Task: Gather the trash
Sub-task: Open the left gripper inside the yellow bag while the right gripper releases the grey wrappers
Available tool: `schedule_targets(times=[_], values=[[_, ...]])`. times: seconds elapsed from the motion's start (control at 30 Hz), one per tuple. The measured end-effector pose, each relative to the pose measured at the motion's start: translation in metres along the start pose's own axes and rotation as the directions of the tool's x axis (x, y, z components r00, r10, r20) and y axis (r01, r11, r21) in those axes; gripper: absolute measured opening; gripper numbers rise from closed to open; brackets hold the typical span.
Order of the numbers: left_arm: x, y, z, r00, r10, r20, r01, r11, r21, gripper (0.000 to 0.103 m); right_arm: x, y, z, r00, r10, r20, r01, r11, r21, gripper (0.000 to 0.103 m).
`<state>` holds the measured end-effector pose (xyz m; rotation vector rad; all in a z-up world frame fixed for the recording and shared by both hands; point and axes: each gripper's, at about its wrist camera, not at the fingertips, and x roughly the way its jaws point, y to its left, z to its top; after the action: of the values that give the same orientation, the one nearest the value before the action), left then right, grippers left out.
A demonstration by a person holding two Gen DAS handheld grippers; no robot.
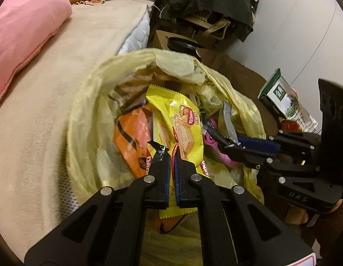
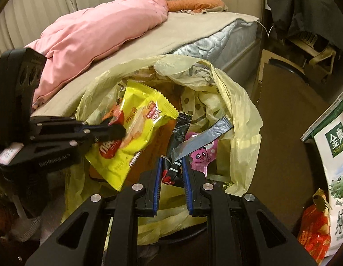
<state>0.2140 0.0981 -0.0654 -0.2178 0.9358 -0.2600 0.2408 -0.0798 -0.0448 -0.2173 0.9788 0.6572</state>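
**Landmark: yellow bin bag** (image 1: 87, 102). Mouth open and slack, standing against the side of the bed (image 1: 49, 110). All places below are given from it.

**Left gripper** (image 1: 172, 153). Above the bag's mouth, on the bed side. Your jaws are narrowed to a slit and pinch the yellow wafer wrapper (image 1: 180, 119) at its near end. The wrapper's long axis runs straight ahead of the claw, and its far end hangs over the bag's middle.

**Right gripper** (image 2: 172, 161). At the bag's rim on the side away from the bed. Your jaws are narrow and closed on the black wrapper (image 2: 175, 155), which stands nearly upright between the pads. A silver strip (image 2: 204, 137) slants off from it over the bag.

**Already inside the bag.** An orange packet (image 1: 131, 137) lies under the yellow one. A pink wrapper (image 2: 201, 155) lies towards the right-hand rim.

**Outside the bag, uncollected.** A red packet (image 2: 315, 228) and a milk carton (image 2: 335, 155) sit well apart from it, beyond your right gripper.

**Judgement.** Both held pieces sit over the opening, so the release turns on straight down. Your left one is the more central. The right one sits close to the rim and may need moving further over the mouth.
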Motion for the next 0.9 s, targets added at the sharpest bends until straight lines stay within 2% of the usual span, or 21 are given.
schedule_targets(times=[0.07,0.17,0.2,0.23,0.4,0.5,0.7,0.9], values=[[-0.008,0.002,0.001,1.000,0.009,0.015,-0.008,1.000,-0.009,0.005,-0.002,0.002,0.000,1.000,-0.003,0.000,0.003,1.000,-0.003,0.019],[-0.018,0.008,0.004,1.000,0.001,0.024,0.000,0.999,-0.037,0.017,-0.004,0.003,0.000,1.000,0.007,-0.003,-0.007,1.000,-0.005,0.020],[-0.024,0.009,0.005,0.999,0.006,0.035,-0.004,0.999,-0.045,0.025,-0.006,0.003,-0.001,1.000,0.011,0.003,-0.011,1.000,-0.008,0.021],[-0.030,0.011,0.006,0.999,0.015,0.052,-0.013,0.999,-0.048,0.027,-0.008,0.004,-0.001,1.000,0.011,0.009,-0.011,1.000,-0.006,0.022],[-0.055,0.011,0.010,0.992,0.049,0.112,-0.043,0.998,-0.053,0.030,-0.019,-0.002,-0.002,0.999,0.028,0.031,-0.029,0.998,0.056,0.036],[-0.064,0.007,0.012,0.990,0.056,0.131,-0.049,0.997,-0.052,0.033,-0.030,-0.003,-0.001,0.998,0.011,0.056,-0.014,0.998,0.063,0.036],[-0.080,0.001,0.012,0.985,0.068,0.161,-0.058,0.996,-0.064,0.033,-0.068,-0.007,-0.005,0.991,-0.048,0.128,0.039,0.996,0.076,0.036],[-0.077,-0.009,0.001,0.986,0.083,0.146,-0.078,0.996,-0.046,0.033,-0.110,-0.026,-0.027,0.977,-0.132,0.165,0.116,0.988,0.101,0.037]])
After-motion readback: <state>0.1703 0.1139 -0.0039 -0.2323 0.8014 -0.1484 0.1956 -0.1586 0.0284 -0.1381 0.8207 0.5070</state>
